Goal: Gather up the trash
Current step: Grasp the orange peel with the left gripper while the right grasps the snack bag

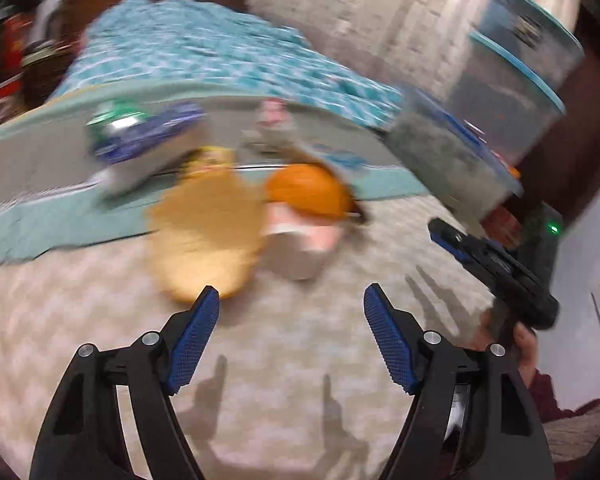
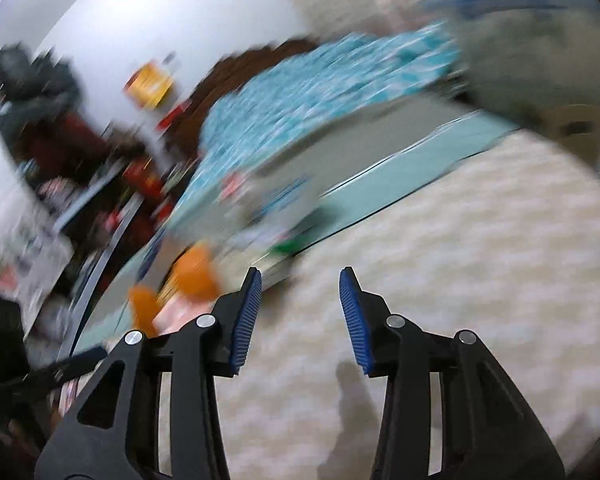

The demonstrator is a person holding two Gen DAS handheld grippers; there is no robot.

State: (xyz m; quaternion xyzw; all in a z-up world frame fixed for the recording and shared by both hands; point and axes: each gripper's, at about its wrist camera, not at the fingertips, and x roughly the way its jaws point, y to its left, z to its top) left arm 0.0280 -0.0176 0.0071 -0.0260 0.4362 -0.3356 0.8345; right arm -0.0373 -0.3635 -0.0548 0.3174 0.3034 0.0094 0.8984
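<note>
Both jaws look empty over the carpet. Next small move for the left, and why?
Probably ease the left gripper forward and down toward the tan flat piece of litter on the pale patterned carpet. Its jaws stand open with nothing between them, and that piece lies just beyond the fingertips. The blur hides what it is.

Each view looks forward and downward along its own tool's two fingers, over pale patterned floor (image 1: 300,360) towards a bed with a teal patterned cover (image 1: 204,52). The left wrist view faces the bed's side edge, with blurred litter near and the right tool (image 1: 452,240) at its right. The right wrist view shares floor, bed and an orange thing (image 2: 194,276), tilted, at its left.
</note>
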